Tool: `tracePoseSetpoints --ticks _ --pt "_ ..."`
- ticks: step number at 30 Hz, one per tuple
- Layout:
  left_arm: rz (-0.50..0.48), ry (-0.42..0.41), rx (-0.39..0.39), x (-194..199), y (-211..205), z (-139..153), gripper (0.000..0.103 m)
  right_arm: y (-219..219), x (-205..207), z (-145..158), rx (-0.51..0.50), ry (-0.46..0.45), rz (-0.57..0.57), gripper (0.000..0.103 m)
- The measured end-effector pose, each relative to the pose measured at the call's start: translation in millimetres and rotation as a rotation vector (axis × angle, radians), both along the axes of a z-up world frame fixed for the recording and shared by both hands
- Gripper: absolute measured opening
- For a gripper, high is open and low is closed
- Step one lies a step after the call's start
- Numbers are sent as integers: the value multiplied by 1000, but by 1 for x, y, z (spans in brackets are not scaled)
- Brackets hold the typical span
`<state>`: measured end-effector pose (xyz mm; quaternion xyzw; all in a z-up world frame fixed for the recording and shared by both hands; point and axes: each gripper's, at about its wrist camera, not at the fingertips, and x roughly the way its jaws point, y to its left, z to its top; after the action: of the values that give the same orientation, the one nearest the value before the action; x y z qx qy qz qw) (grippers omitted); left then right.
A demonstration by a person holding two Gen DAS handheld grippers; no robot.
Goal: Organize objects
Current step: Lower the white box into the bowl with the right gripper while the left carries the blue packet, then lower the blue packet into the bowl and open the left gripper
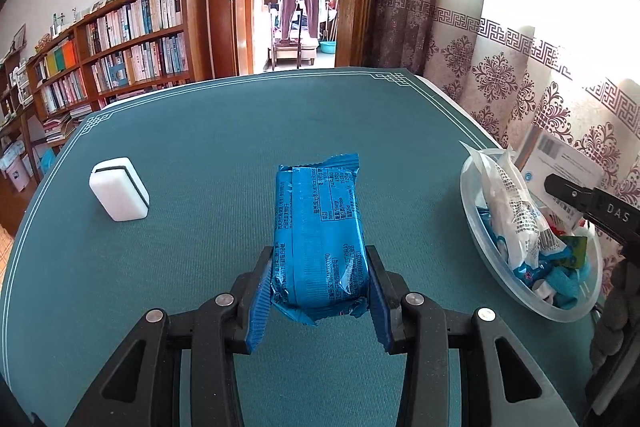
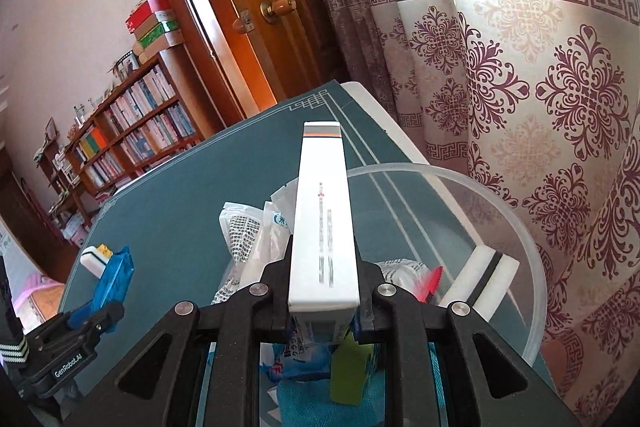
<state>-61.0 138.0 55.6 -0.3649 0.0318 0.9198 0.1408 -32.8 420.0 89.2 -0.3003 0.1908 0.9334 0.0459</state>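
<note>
**Both grippers loaded over the green table**

The left gripper [image 1: 320, 267] is clamped on the near end of a blue snack packet [image 1: 318, 227], which is pinched between the blue ribbed pads and held out above the teal table mat [image 1: 192, 147]. To its left on the mat, well apart from it, a white eraser block with a black stripe [image 1: 119, 189] is seen lying on its own. In the right wrist view a small yellow brick [image 2: 105, 249] is seen just behind that block.

To the right, a clear plastic bowl [image 1: 472, 211] is set near the table's edge beside the patterned curtain [image 1: 520, 75]; wrapped packets, a second white striped block [image 2: 482, 277] and a green piece [image 2: 352, 371] are held in it.

The right gripper [image 2: 323, 291] is closed on a long white carton [image 2: 322, 211], which is held over the bowl with its far end pointing away toward the curtain.
</note>
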Motion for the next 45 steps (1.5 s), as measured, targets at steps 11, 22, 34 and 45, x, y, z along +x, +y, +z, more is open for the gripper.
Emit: tracePoseSetpoints --ticks 11,22,34,45 --pt "-36 5 -1 9 12 3 44 9 13 5 -15 21 -18 32" --pt "-99 22 -16 21 34 10 45 6 46 15 57 51 -14 33" --pt "-217 43 -24 28 85 25 45 12 74 10 113 48 -21 33" --pt "-315 50 -15 19 140 36 45 23 79 6 94 47 -26 33"
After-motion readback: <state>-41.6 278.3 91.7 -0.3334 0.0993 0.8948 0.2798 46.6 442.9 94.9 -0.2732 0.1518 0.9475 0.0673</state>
